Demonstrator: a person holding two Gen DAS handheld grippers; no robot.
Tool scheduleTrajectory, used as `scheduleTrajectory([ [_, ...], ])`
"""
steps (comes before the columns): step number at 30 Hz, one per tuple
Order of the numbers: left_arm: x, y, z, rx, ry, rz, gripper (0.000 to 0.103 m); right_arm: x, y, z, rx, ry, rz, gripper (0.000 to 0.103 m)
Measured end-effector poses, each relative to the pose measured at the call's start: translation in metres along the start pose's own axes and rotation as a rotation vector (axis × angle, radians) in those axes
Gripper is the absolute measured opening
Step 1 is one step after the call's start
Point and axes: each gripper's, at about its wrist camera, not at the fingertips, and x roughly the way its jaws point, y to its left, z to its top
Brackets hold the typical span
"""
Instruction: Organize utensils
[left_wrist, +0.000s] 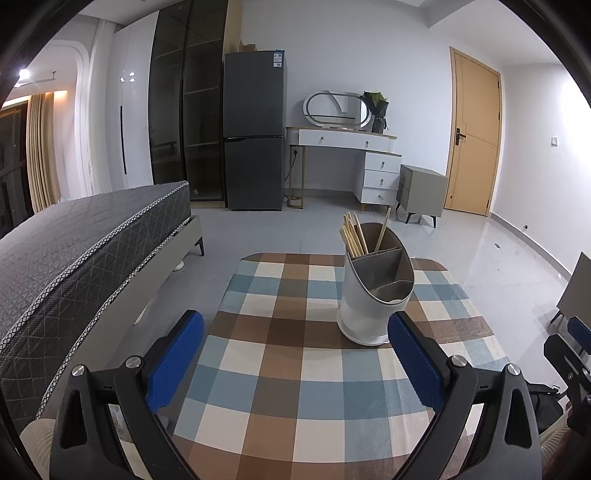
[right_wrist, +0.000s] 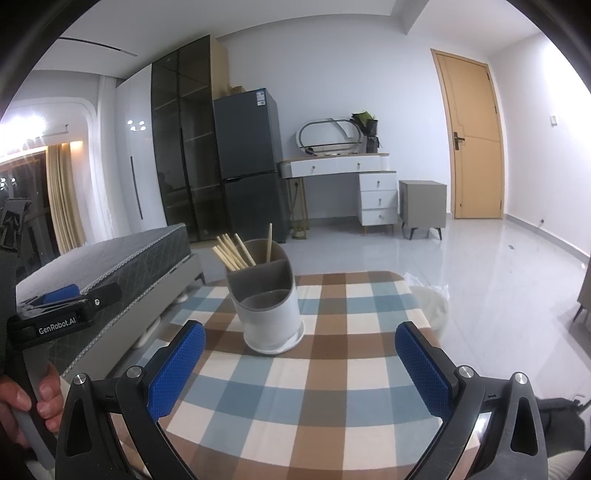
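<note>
Holder (left_wrist: 373, 291) w/ chopsticks (left_wrist: 354, 234) mid-cloth (left_wrist: 280, 369); L tongs (left_wrist: 295, 360), R tongs (right_wrist: 301, 363) wide, empty.

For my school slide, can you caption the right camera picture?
Open right tool facing a chopstick holder on a checkered table.

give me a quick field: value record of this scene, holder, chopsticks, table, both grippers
holder: white utensil holder with grey divided insert, upright on the table
chopsticks: wooden chopsticks standing in the rear compartment, one apart from the bunch; front compartments look empty
table: checked tablecloth, no loose utensils visible on it
left gripper: open, holding nothing, short of the holder
right gripper: open, holding nothing, short of the holder
background: bed, fridge, door
</note>
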Motion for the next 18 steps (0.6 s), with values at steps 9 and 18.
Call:
scheduleTrajectory([
  [9,0.0036,0.0003,0.0001,-0.002,0.009,0.024,0.097,0.0004,0.0002,-0.0007,-0.003,0.003,-0.002,0.103],
  [18,0.0047,0.0000,-0.0008,0.002,0.011,0.020,0.097,0.0011,0.0005,-0.0012,-0.006,0.012,0.001,0.103],
])
